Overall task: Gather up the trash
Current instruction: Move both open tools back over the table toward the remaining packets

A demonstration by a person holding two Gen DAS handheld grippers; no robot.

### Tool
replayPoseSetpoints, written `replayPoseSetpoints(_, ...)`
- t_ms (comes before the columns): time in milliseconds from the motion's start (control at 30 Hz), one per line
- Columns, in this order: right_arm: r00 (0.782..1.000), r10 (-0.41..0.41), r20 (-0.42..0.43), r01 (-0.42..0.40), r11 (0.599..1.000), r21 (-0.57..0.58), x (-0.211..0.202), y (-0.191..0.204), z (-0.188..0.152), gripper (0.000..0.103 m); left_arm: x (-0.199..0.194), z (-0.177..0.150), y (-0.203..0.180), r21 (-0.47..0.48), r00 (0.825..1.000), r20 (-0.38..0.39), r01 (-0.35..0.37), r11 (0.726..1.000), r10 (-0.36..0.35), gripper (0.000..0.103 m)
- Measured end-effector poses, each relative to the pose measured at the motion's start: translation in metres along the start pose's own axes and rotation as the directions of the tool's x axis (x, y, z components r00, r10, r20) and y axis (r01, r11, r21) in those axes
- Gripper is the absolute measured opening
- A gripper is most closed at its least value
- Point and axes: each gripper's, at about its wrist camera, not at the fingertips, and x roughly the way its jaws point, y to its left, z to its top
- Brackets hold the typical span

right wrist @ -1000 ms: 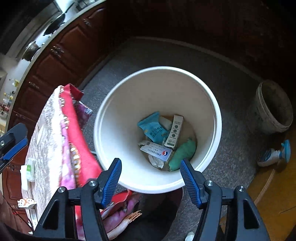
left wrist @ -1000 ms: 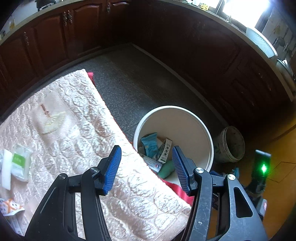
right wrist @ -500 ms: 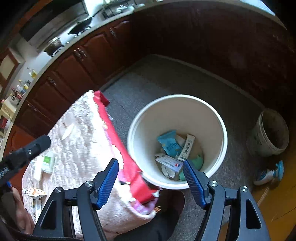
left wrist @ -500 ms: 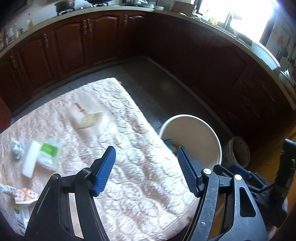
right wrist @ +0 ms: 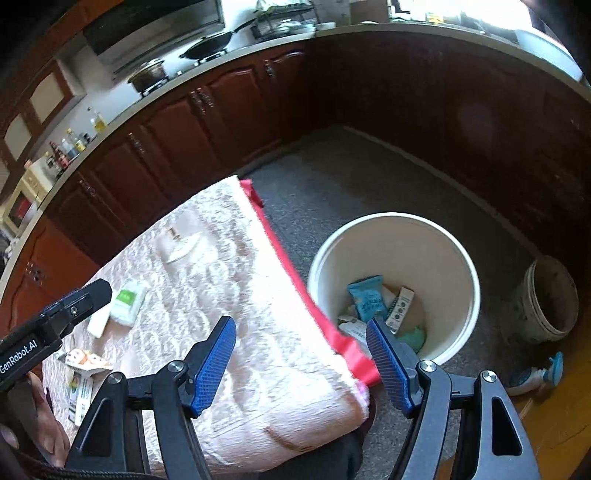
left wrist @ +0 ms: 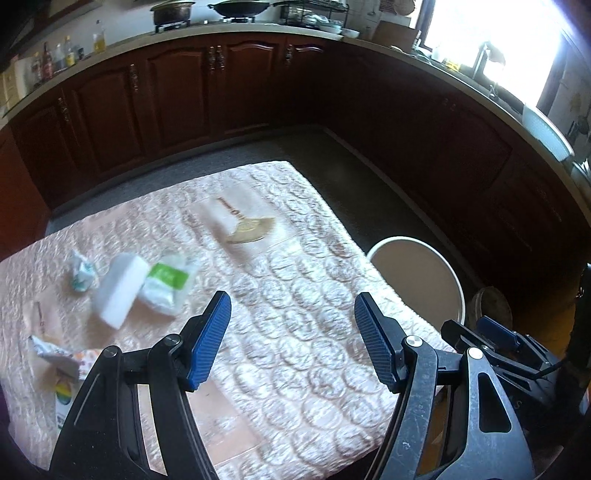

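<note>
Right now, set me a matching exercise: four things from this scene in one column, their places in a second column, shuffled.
Things:
1. blue snack packet
2. green-labelled packet
3. spray bottle
4. black wok

Places:
A. on the stove
B. on the quilted table cover
C. inside the white bucket
D. lying on the floor

Pairs: 1-C, 2-B, 3-D, 4-A

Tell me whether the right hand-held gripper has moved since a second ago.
Yes. The right hand-held gripper has pulled back from over the white bucket toward the table.
</note>
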Motion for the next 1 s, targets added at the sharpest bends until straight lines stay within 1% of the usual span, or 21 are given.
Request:
replayPoseSetpoints(267,0.997,0.056,-0.043,-0.059,0.996,-0.065,0.008,0.039,-0.011,0.070,-0.019,-0.016,0.040,-0.034,0.999,-0.009,-0.045,0.998,0.045,0.068)
replayPoseSetpoints(433,0.993,0.087,-0.078,-0.094,0.991,-0.100,0.017,0.062,-0.019,0.071,-0.024,-0.027,0.075,-0.075,0.996,-0.040,-0.076,0.994,0.073,0.068)
replayPoseSetpoints(633,0.988,0.110,-0.105,-0.124,0.983,-0.135,0.024,0.084,-0.025,0.071,-0.037,-0.051,0.124,-0.120,0.989,-0.073,-0.136,0.983,0.128,0.068)
replayPoseSetpoints(700,0.987,0.113,-0.111,-0.128,0.982,-0.137,0.027,0.086,-0.026,0.071,-0.041,-0.062,0.145,-0.141,0.982,-0.096,-0.174,0.975,0.161,0.068)
replayPoseSetpoints(833,0.985,0.121,-0.124,-0.139,0.980,-0.144,0.032,0.092,-0.027,0.071,-0.047,-0.078,0.182,-0.204,0.972,-0.128,-0.219,0.954,0.196,0.068)
replayPoseSetpoints(933,0.983,0.126,-0.131,-0.145,0.979,-0.146,0.035,0.097,-0.029,0.072,-0.050,-0.084,0.211,-0.287,0.970,-0.140,-0.233,0.929,0.200,0.068)
replayPoseSetpoints(1000,0.981,0.132,-0.141,-0.153,0.977,-0.146,0.038,0.100,-0.030,0.072,-0.050,-0.085,0.226,-0.348,0.970,-0.142,-0.237,0.907,0.199,0.068)
